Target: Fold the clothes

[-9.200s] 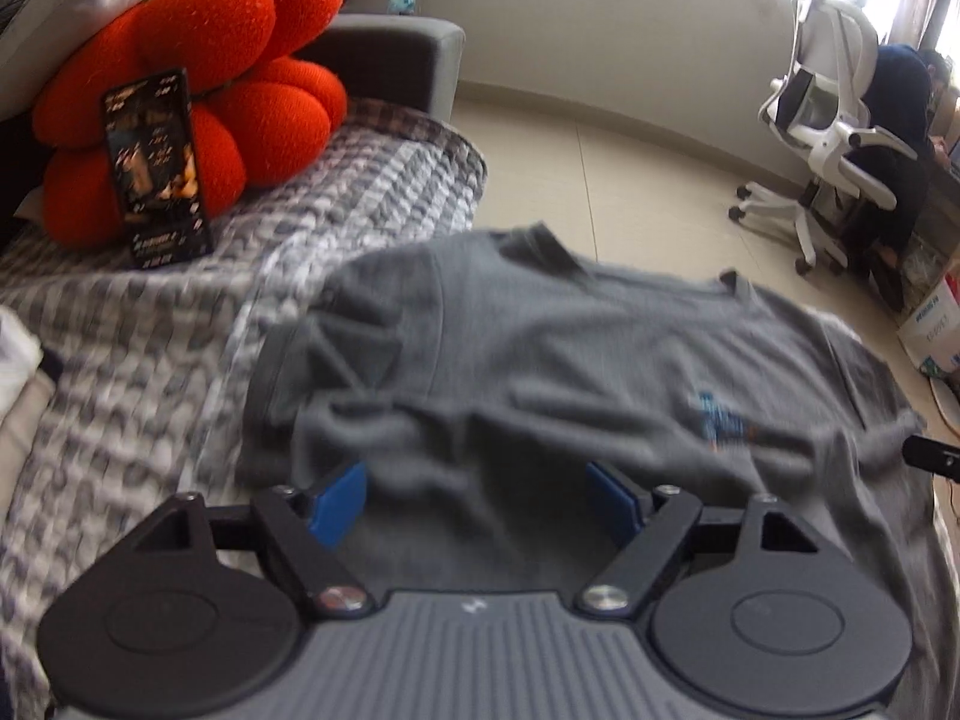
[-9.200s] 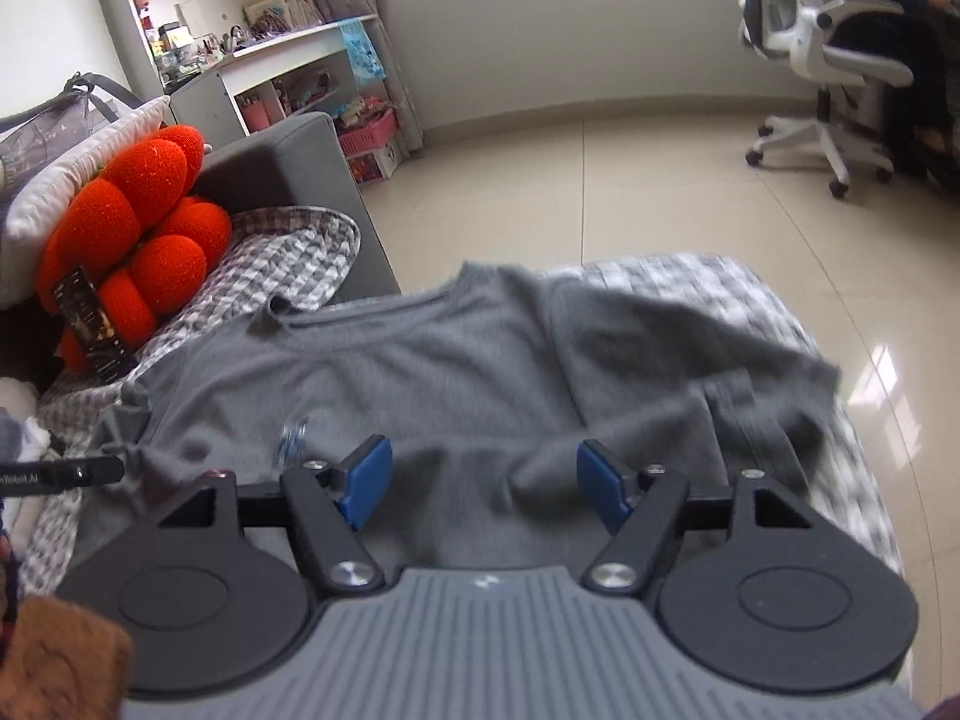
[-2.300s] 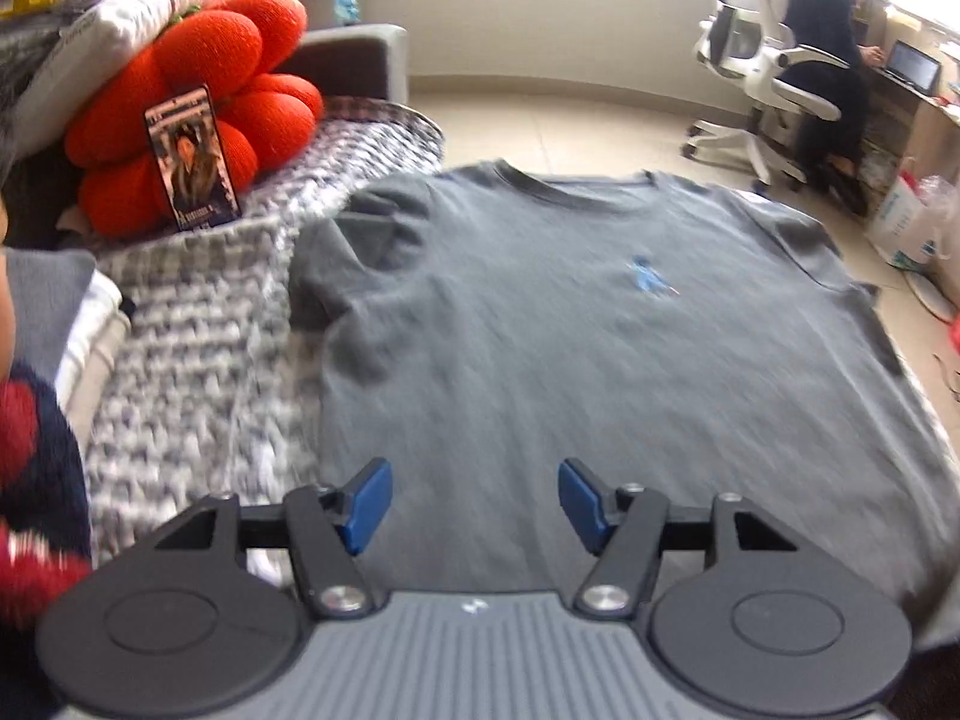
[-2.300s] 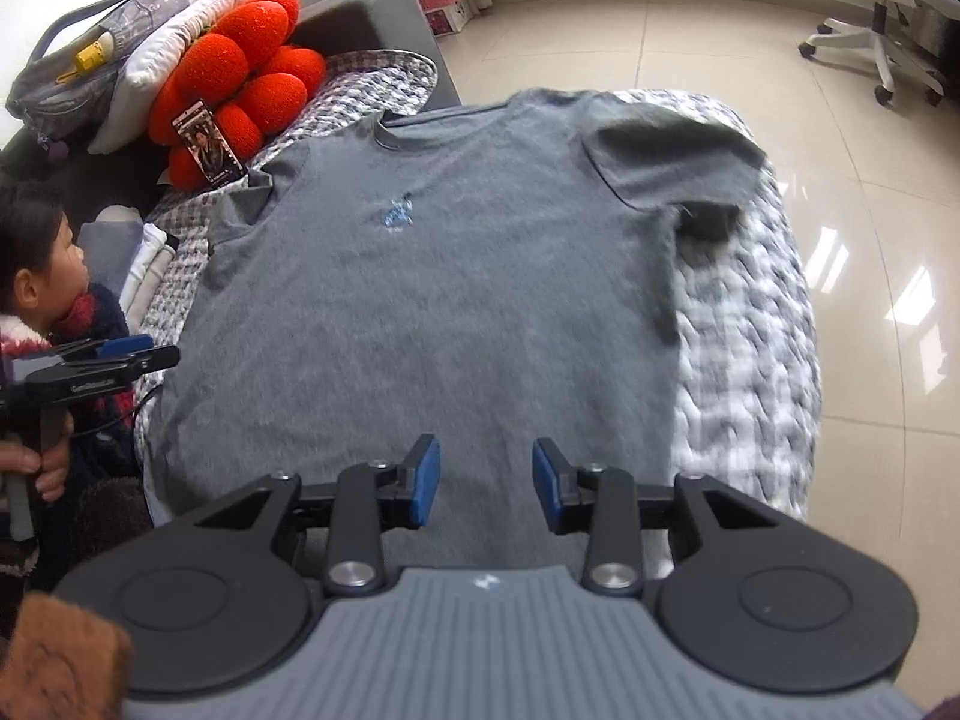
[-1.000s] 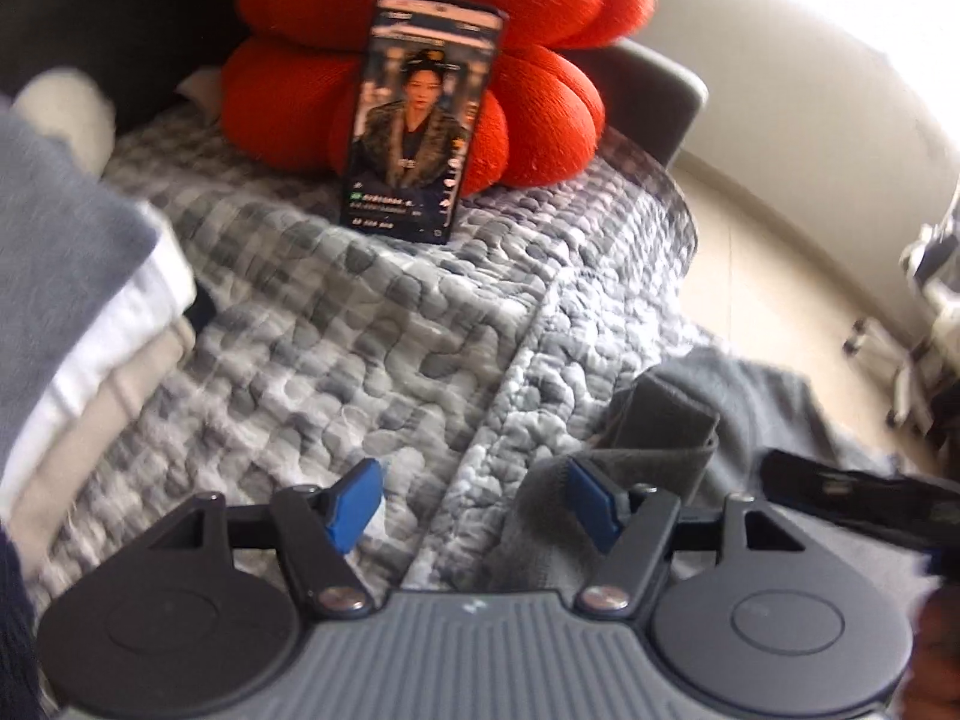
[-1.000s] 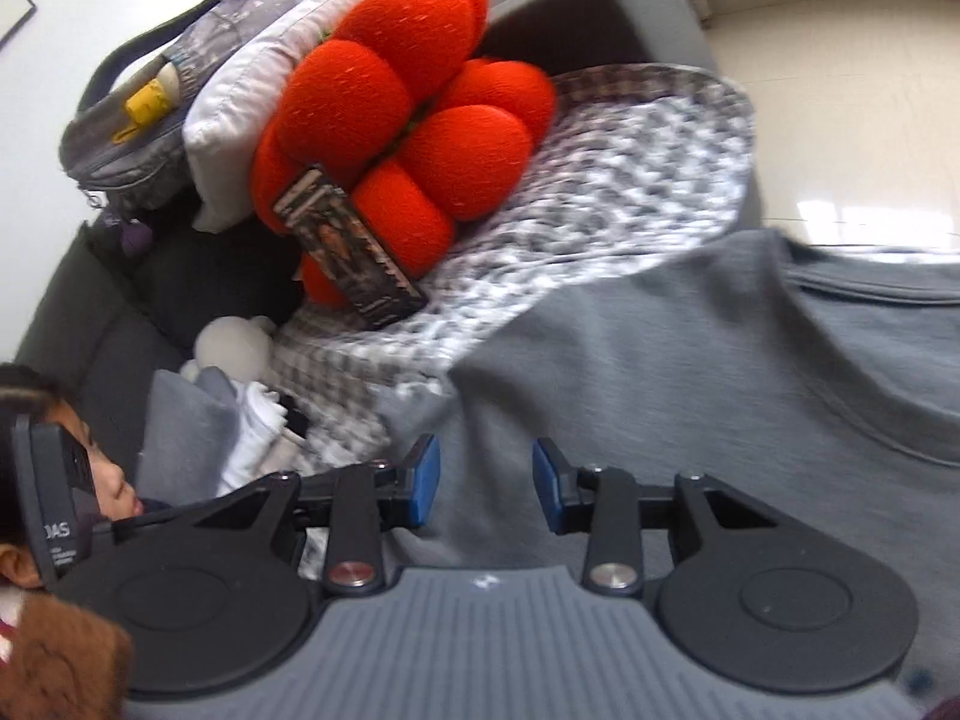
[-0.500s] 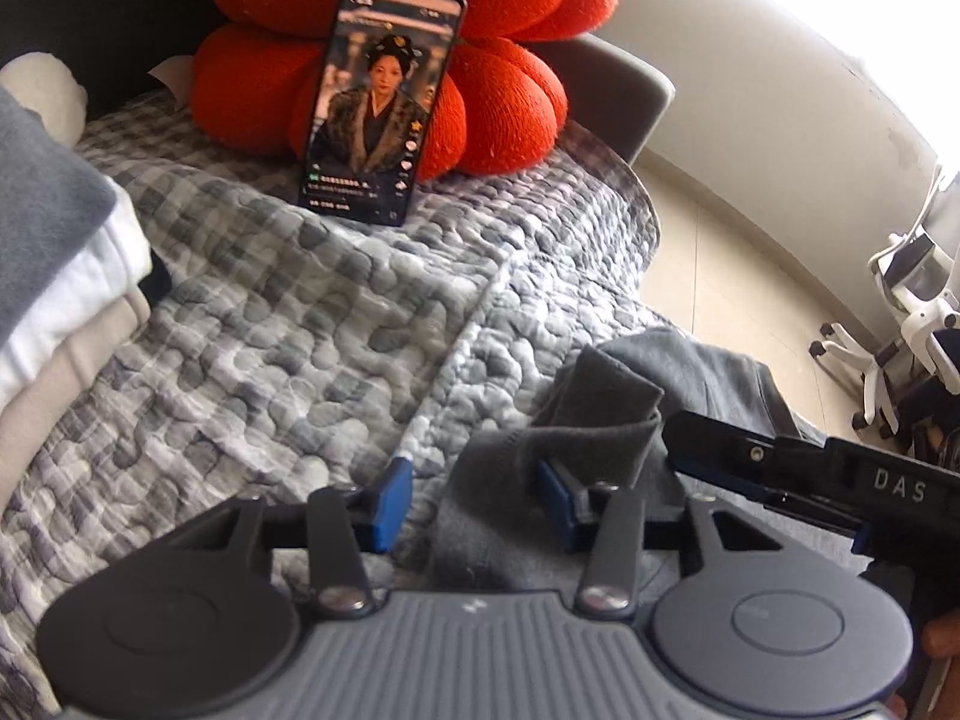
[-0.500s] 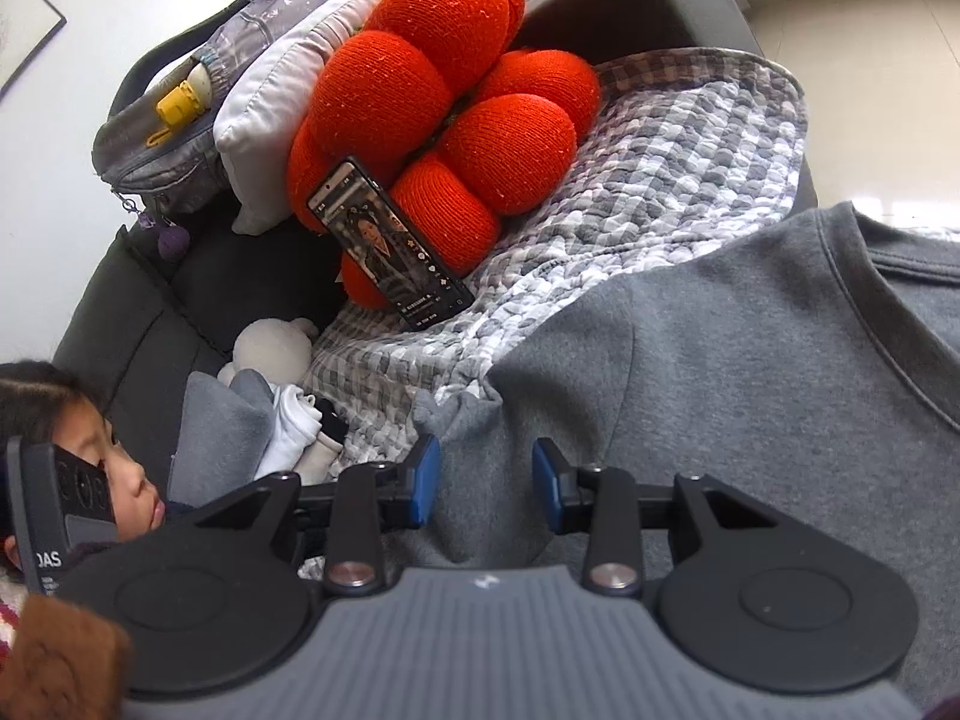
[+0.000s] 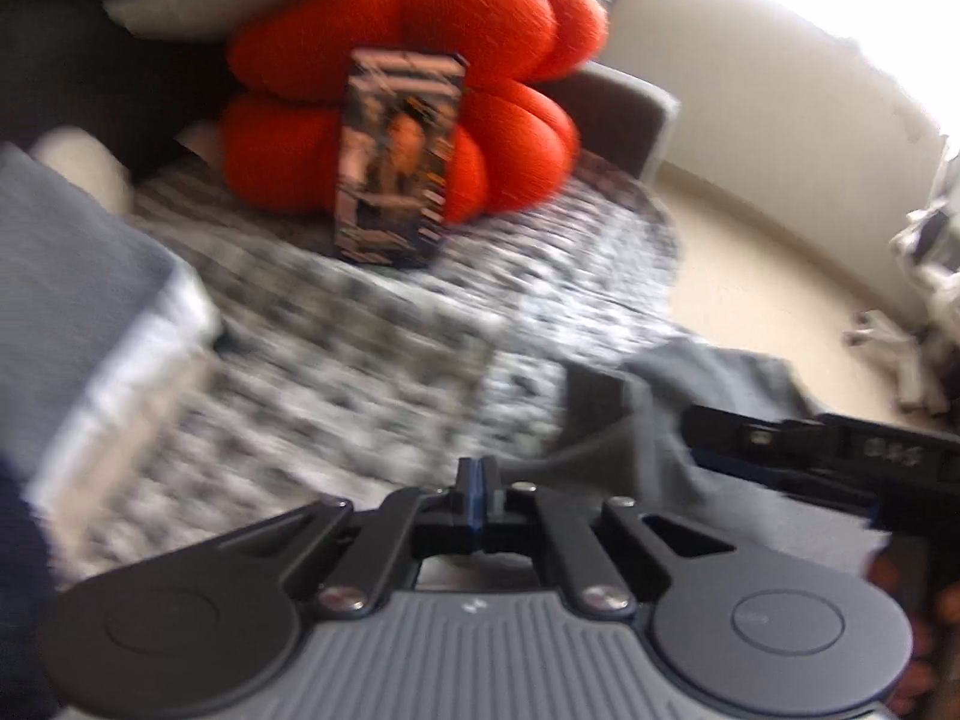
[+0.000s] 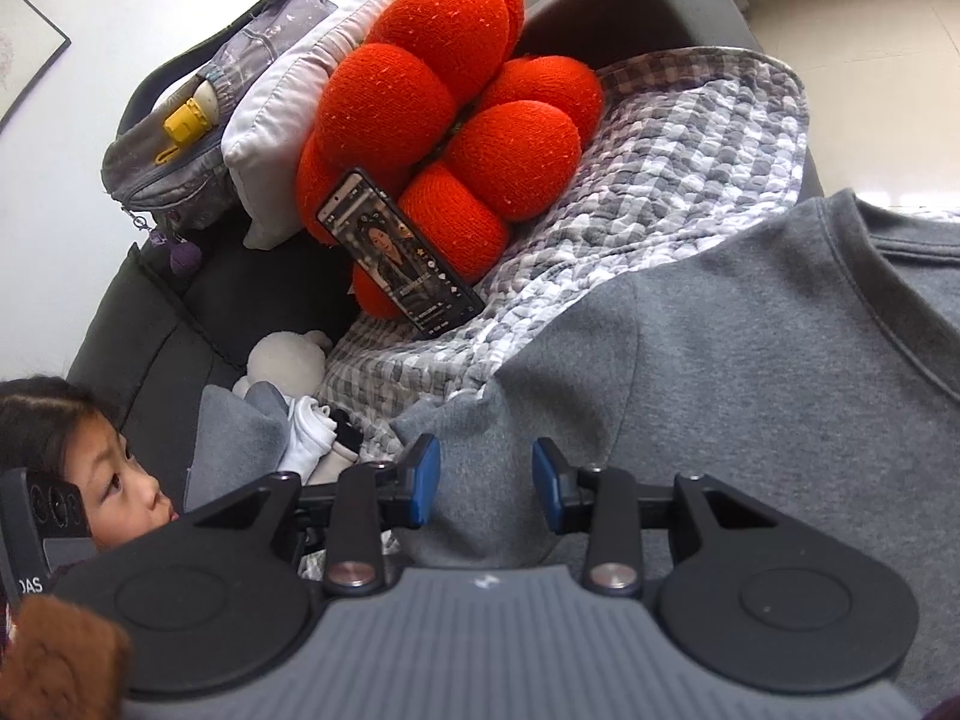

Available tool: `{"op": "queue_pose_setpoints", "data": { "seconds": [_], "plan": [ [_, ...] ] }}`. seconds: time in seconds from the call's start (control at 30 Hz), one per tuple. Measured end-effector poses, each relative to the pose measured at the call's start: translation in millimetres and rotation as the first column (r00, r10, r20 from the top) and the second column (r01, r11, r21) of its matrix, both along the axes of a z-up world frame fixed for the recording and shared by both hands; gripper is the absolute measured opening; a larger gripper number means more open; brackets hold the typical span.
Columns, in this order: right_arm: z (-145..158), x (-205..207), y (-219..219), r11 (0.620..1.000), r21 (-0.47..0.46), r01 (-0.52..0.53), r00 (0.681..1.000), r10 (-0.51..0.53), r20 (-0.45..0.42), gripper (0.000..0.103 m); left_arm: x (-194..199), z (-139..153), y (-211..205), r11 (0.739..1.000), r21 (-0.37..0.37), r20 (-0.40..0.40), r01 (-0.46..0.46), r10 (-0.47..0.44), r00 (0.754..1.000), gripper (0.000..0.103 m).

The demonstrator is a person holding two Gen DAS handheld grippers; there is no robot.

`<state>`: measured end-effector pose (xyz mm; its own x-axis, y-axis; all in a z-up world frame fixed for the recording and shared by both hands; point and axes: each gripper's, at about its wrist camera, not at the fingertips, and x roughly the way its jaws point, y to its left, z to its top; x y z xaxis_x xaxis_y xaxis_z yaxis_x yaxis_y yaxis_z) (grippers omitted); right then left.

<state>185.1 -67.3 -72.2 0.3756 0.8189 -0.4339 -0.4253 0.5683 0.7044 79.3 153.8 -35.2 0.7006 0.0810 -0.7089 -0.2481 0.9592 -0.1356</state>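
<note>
The left claw (image 9: 477, 495) is clamped on the sleeve (image 9: 606, 420) of the shirt (image 10: 750, 372) spread on the quilt (image 10: 690, 138), likely to fold it inward, while the right claw (image 10: 486, 483) hovers half-open above, gripping nothing.

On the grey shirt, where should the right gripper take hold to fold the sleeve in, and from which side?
Probably the sleeve's hem edge, coming from the outer side, where it lies loose on the quilt. The shirt lies flat, so only an edge gives the pads something to pinch. The right gripper is open above the sleeve.
</note>
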Motion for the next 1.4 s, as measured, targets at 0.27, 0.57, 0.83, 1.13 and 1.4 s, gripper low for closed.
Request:
{"op": "queue_pose_setpoints", "data": {
  "seconds": [0.27,0.57,0.83,1.13,1.4],
  "plan": [
    [-2,-3,6,0.999,-0.034,-0.013,1.000,0.013,0.006,0.038,11,3,16,0.992,-0.119,0.119,0.050,-0.036,0.992,0.048],
    [-6,4,-9,1.000,-0.003,0.023,1.000,-0.023,-0.011,0.038,36,-25,35,0.965,-0.210,0.194,0.159,-0.119,0.974,0.076],
    [-12,8,-14,1.000,0.025,0.013,0.999,-0.012,-0.029,0.038,49,-23,30,0.944,-0.089,0.221,0.317,-0.292,0.931,0.081],
    [-17,13,-20,0.998,0.062,0.003,0.998,0.001,-0.057,0.038,60,-37,35,0.906,-0.007,0.200,0.423,-0.414,0.888,0.076],
    [-24,17,-21,0.998,0.067,0.003,0.999,0.001,-0.053,0.034,60,-52,62,0.858,-0.185,0.284,0.479,-0.420,0.862,0.067]
  ]
}}
